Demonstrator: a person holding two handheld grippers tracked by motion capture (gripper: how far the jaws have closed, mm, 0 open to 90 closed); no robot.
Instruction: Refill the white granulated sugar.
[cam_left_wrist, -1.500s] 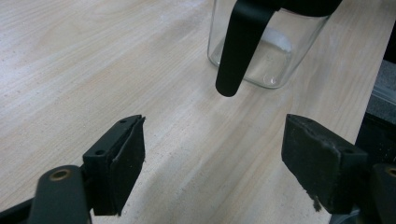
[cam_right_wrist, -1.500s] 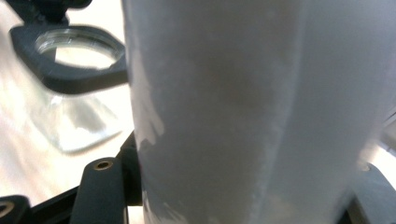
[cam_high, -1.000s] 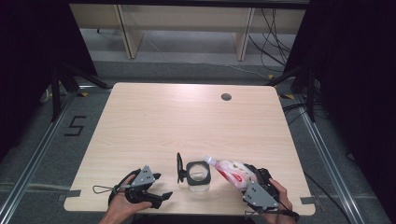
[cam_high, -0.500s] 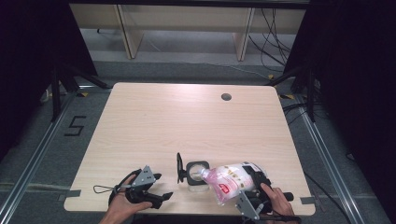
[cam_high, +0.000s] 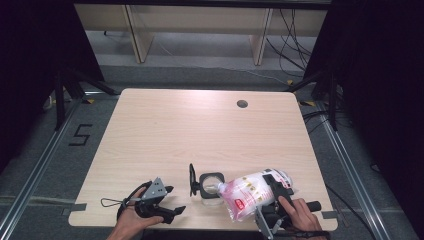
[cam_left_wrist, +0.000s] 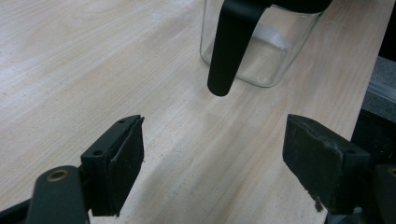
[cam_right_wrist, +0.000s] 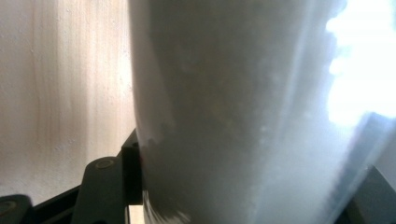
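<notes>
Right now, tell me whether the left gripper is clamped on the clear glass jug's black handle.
No, the left gripper is open, its jaws spread apart short of the black handle.

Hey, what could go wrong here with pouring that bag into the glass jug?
The bag, tipped in the right gripper, has its corner at the jug's narrow mouth, so the contents may spill onto the table. The left gripper is open beside the jug, not steadying it, so a nudge might shift it.

Pale matt wood-grain table (cam_high: 165, 135), clear glossy glass jug (cam_left_wrist: 261, 51), shiny translucent plastic bag (cam_high: 247, 195)
</notes>
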